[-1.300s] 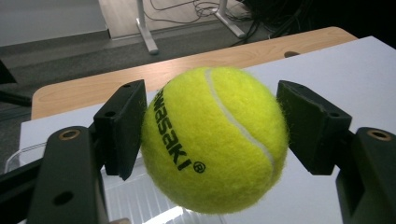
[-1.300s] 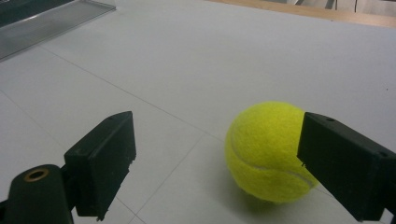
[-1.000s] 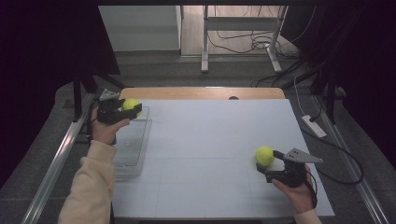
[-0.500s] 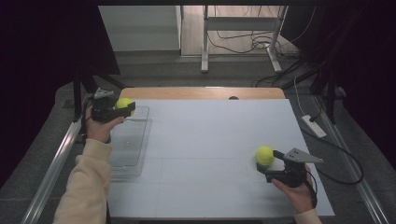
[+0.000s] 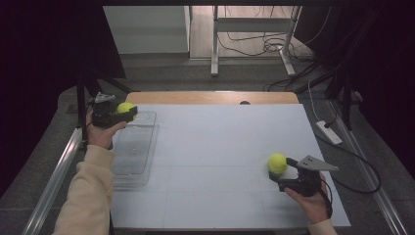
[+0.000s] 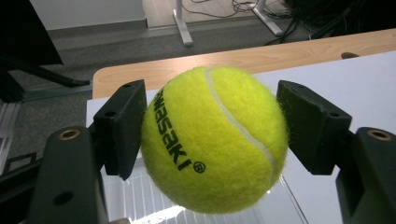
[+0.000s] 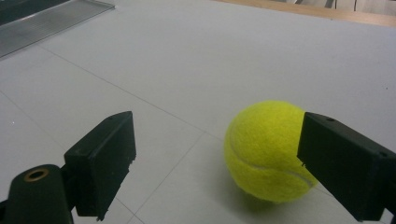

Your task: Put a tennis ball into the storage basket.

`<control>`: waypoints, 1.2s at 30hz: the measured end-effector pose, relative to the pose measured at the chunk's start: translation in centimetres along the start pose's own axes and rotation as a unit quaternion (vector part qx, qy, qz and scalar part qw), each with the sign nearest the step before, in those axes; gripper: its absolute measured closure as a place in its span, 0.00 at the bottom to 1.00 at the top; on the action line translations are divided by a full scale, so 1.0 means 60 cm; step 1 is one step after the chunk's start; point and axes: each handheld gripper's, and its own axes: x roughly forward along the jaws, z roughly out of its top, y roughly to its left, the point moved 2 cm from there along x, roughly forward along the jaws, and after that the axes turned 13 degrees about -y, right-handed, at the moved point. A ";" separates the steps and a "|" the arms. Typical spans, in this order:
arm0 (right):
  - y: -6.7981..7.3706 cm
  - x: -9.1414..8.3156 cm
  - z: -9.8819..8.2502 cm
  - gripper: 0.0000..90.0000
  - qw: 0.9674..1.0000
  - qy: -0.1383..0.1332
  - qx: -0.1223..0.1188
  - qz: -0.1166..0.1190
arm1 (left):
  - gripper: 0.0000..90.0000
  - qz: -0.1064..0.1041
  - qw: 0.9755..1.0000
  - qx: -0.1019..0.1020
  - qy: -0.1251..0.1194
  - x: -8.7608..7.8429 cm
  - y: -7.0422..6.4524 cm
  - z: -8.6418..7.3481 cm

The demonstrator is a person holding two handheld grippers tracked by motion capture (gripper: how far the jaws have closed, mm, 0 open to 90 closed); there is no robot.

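My left gripper (image 5: pixel 121 114) is shut on a yellow-green tennis ball (image 5: pixel 126 107) and holds it in the air over the far end of a clear plastic tray (image 5: pixel 133 152). Close up, both pads press the printed ball (image 6: pixel 212 140), with the tray (image 6: pixel 140 200) below. A second tennis ball (image 5: pixel 277 163) rests on the white table top at the near right. My right gripper (image 5: pixel 280 172) stands open around this ball (image 7: pixel 266 149). The ball lies close to the right-hand jaw, and a wide gap separates it from the other jaw.
The white sheet (image 5: pixel 220 147) covers the table, with a wooden strip (image 5: pixel 210 97) along the far edge. A metal rail (image 5: pixel 54 181) runs beside the table's left side. A white power strip (image 5: pixel 329 132) and cables lie off the right edge.
My left gripper has shifted a little to the left with its ball, toward the tray's far left corner. The right gripper and its ball have stayed put.
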 end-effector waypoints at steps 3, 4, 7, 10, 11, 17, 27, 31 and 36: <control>0.000 -0.001 0.000 0.13 1.000 0.000 0.001 -0.002 | 0.32 0.006 1.000 -0.002 0.003 0.000 0.008 -0.004; 0.000 -0.001 0.000 0.13 1.000 0.000 0.001 -0.002 | 0.32 0.008 1.000 -0.003 0.004 0.000 0.010 -0.005; 0.000 0.000 0.000 0.13 1.000 0.000 0.000 -0.001 | 0.32 0.017 1.000 -0.003 0.008 0.000 0.020 -0.008; 0.000 0.000 0.000 0.13 1.000 0.000 0.000 -0.001 | 0.32 0.026 1.000 -0.002 0.013 0.003 0.029 -0.010; -0.001 0.001 0.000 0.13 1.000 0.000 -0.001 -0.001 | 0.32 0.028 0.999 -0.002 0.015 0.004 0.031 -0.011; 0.000 0.001 0.000 0.13 1.000 0.001 0.000 -0.001 | 0.32 0.038 0.999 -0.006 0.024 0.017 0.040 -0.016; -0.001 0.001 -0.001 0.13 1.000 0.002 0.001 -0.001 | 0.32 0.041 0.998 0.005 0.040 0.036 0.038 -0.012; -0.002 0.000 -0.001 0.13 1.000 0.001 0.001 -0.002 | 0.32 0.040 0.998 0.006 0.047 0.043 0.039 -0.014; -0.002 0.000 -0.001 0.13 1.000 0.001 0.001 -0.002 | 0.32 0.044 0.997 0.009 0.066 0.056 0.041 -0.023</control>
